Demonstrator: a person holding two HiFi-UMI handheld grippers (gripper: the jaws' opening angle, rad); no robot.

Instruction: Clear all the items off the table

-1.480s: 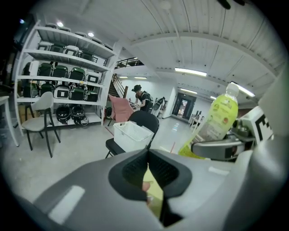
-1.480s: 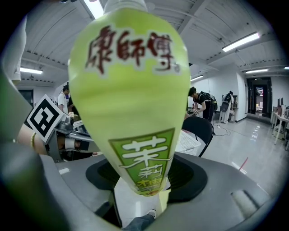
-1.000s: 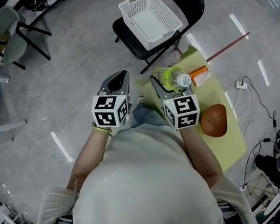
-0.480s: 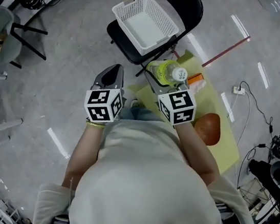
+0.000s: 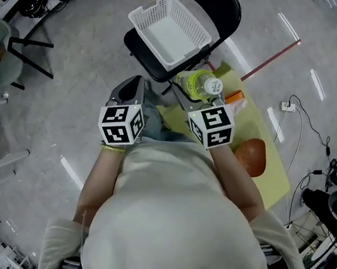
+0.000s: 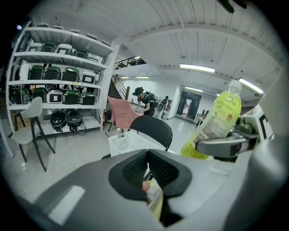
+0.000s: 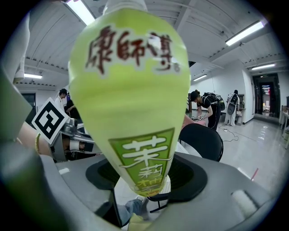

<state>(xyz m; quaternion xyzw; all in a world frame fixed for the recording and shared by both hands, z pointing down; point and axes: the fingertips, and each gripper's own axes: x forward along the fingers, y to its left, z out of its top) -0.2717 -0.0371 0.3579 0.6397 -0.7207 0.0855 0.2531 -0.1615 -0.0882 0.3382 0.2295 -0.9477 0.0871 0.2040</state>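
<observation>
Grips a green tea bottle point(image 7: 131, 90) in the right gripper point(image 5: 190, 98), jaws spread wide around its lower body and pads pressed against the label's sides. Carries it cap uppermost and slightly leaning, just above centre in the head view, at the upper-left corner of the yellow-green table point(image 5: 271, 176) and just below the black folding chair point(image 5: 223, 2). Extends the right forearm up from the torso at the bottom of the frame toward the centre, wrist straight, gripper angled gently downward. Holds the left forearm alongside it on the left, about level with the right. Points the left gripper point(image 5: 137, 81) toward the chair's near edge, over grey floor. Shows the left jaws pressed together and empty in the left gripper view. Finds on the table a reddish-brown rounded object point(image 5: 251, 156) right of centre and an orange packet point(image 5: 236, 97) just beside the bottle. Finds a white plastic basket point(image 5: 193, 48) on the chair seat, upper middle of the frame.
</observation>
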